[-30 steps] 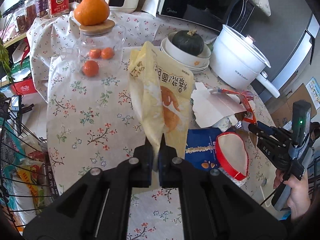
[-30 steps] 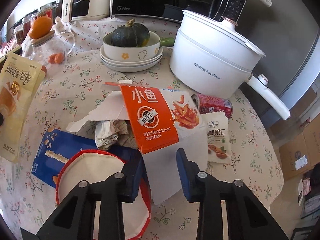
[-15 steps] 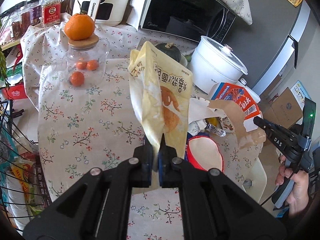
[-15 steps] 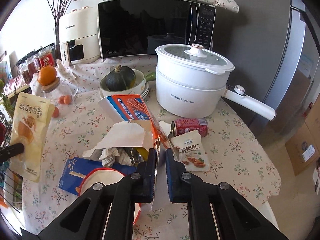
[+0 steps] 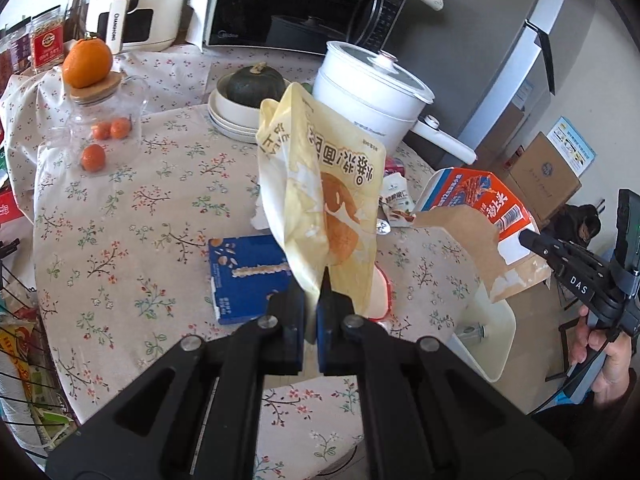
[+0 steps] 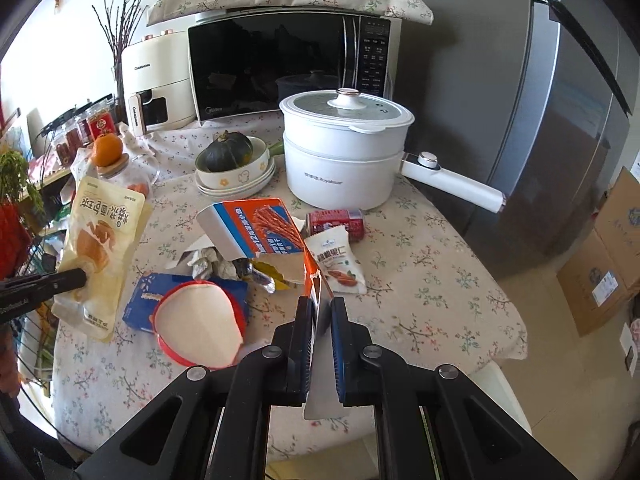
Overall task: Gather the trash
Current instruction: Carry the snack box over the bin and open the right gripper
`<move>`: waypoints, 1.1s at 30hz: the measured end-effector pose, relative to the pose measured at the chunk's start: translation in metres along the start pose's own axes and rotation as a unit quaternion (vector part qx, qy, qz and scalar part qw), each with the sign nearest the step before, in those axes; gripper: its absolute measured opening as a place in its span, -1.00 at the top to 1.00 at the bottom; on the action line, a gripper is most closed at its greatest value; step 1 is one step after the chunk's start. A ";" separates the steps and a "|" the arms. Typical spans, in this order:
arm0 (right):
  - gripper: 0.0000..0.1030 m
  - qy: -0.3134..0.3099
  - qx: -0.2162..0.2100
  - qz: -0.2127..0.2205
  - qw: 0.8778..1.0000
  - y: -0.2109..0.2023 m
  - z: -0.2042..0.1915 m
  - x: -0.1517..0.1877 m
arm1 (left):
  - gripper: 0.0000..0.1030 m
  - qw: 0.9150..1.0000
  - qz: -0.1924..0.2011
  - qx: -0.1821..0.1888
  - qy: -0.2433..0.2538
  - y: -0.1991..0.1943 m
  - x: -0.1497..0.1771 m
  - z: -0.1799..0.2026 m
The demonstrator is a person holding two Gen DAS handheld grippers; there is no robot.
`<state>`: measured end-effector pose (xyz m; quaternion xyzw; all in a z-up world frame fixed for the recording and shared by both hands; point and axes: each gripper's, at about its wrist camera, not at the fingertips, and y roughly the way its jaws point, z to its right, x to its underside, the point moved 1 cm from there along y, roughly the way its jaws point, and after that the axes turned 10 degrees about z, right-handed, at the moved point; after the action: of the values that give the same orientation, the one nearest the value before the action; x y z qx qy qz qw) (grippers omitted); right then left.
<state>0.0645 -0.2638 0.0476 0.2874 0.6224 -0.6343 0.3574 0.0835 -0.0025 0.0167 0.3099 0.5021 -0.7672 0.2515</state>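
Observation:
My left gripper [image 5: 313, 292] is shut on a yellow snack bag [image 5: 320, 184] and holds it upright above the table; the bag also shows in the right wrist view [image 6: 100, 236]. My right gripper [image 6: 320, 312] is shut on a torn orange snack box [image 6: 260, 228], lifted off the table; it also shows in the left wrist view [image 5: 476, 208]. Still on the floral tablecloth lie a blue box [image 6: 140, 304], a red-rimmed paper bowl [image 6: 200, 328], crumpled wrappers [image 6: 216, 264], a white nut packet [image 6: 340, 260] and a red can [image 6: 336, 222].
A white electric pot [image 6: 344, 152], stacked bowls with a green squash [image 6: 230, 152], a glass jar topped by an orange [image 5: 90, 64], a microwave [image 6: 280, 60] and an air fryer stand at the back. A white bin [image 5: 488, 332] sits beside the table's right edge. A wire basket [image 5: 16, 320] is at left.
My right gripper closed on the orange box and lifted it up off the pile and back toward the table edge. My left gripper rose and drew back with the yellow bag.

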 end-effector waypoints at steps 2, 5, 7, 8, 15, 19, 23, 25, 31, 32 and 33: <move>0.81 0.007 0.005 -0.005 1.000 -0.010 0.014 0.010 | 0.90 1.000 -0.006 0.011 0.009 0.002 0.005 0.013; 0.81 0.013 0.017 -0.015 1.000 -0.023 0.035 0.024 | 0.90 0.999 -0.015 0.024 0.025 0.006 0.014 0.033; 0.81 0.018 0.023 -0.021 0.999 -0.031 0.049 0.032 | 0.90 0.999 -0.021 0.032 0.037 0.008 0.020 0.047; 0.81 0.021 0.027 -0.023 0.999 -0.034 0.057 0.037 | 0.90 0.998 -0.025 0.035 0.046 0.010 0.024 0.055; 0.81 0.038 0.053 -0.050 0.997 -0.057 0.104 0.072 | 0.90 0.993 -0.048 0.050 0.098 0.022 0.049 0.102; 0.81 0.050 0.072 -0.073 0.993 -0.060 0.128 0.094 | 0.90 0.989 -0.064 0.055 0.123 0.032 0.062 0.125; 0.81 0.065 0.092 -0.101 0.988 -0.058 0.153 0.117 | 0.90 0.985 -0.071 0.062 0.145 0.037 0.072 0.143; 0.81 0.069 0.102 -0.120 0.985 -0.051 0.163 0.128 | 0.90 0.983 -0.073 0.063 0.154 0.040 0.075 0.151; 0.81 0.074 0.111 -0.162 0.978 -0.027 0.175 0.144 | 0.90 0.980 -0.079 0.065 0.172 0.047 0.081 0.164; 0.81 0.075 0.109 -0.170 0.977 -0.022 0.176 0.146 | 0.90 0.980 -0.080 0.064 0.173 0.048 0.082 0.165; 0.81 0.074 0.108 -0.174 0.976 -0.017 0.176 0.147 | 0.90 0.979 -0.081 0.064 0.174 0.049 0.082 0.166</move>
<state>-0.0202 -0.4531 -0.0509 0.2581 0.6154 -0.7270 0.1614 0.0246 -0.1811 -0.0230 0.4122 0.5116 -0.7499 0.0774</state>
